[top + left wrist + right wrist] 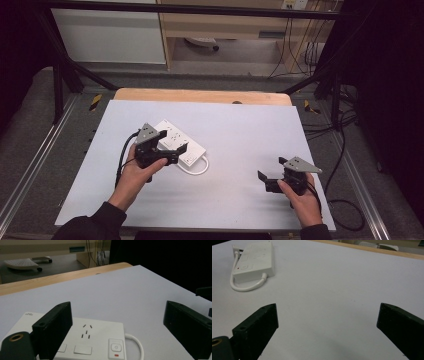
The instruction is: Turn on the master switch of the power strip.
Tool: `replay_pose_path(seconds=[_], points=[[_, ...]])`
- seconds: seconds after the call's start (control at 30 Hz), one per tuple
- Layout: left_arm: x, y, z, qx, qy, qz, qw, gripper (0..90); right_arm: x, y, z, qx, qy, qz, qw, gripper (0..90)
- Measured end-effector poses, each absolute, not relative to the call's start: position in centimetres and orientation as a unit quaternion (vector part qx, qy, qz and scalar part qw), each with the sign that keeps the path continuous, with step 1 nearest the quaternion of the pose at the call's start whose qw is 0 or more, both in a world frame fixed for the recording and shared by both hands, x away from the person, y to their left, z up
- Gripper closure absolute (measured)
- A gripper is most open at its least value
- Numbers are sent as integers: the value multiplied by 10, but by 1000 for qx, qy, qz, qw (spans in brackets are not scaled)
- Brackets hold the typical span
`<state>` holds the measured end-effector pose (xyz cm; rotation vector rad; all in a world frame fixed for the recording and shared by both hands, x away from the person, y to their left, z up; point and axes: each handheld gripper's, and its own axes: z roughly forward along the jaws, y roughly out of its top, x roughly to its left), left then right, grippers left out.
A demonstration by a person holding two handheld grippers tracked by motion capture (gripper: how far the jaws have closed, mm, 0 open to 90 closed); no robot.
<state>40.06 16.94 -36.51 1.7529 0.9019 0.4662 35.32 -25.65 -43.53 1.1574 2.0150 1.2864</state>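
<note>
1. While its jaws stand wide apart, the left gripper [171, 142] hangs over the white power strip [181, 142] on the bench [235, 130].
2. Well apart to the right, the right gripper [271, 169] is spread wide, holding nothing.

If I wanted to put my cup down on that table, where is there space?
Plenty: the white table top is bare between the power strip and the right gripper, along the far wooden edge, and near the front middle. It is crowded only at the left, where the left gripper hangs over the power strip and its looped cord.
</note>
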Motion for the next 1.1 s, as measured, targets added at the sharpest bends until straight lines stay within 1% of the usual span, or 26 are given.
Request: replay_pose_path(seconds=[0.37, 0.53, 0.6, 0.9, 1.07, 1.1], points=[[408, 165, -370, 738, 383, 196, 520, 80, 354, -259, -436, 429, 736, 466, 239, 41], [412, 164, -374, 740, 388, 187, 516, 85, 354, -258, -436, 429, 736, 466, 237, 41], [413, 164, -375, 741, 392, 176, 516, 87, 354, -258, -436, 429, 736, 466, 237, 41], [417, 158, -379, 746, 393, 174, 509, 127, 355, -259, -436, 430, 736, 466, 238, 41], [419, 156, -383, 750, 393, 182, 501, 170, 355, -259, -436, 429, 736, 466, 239, 41], [420, 156, -383, 751, 393, 180, 499, 195, 354, -259, -436, 430, 736, 466, 238, 41]])
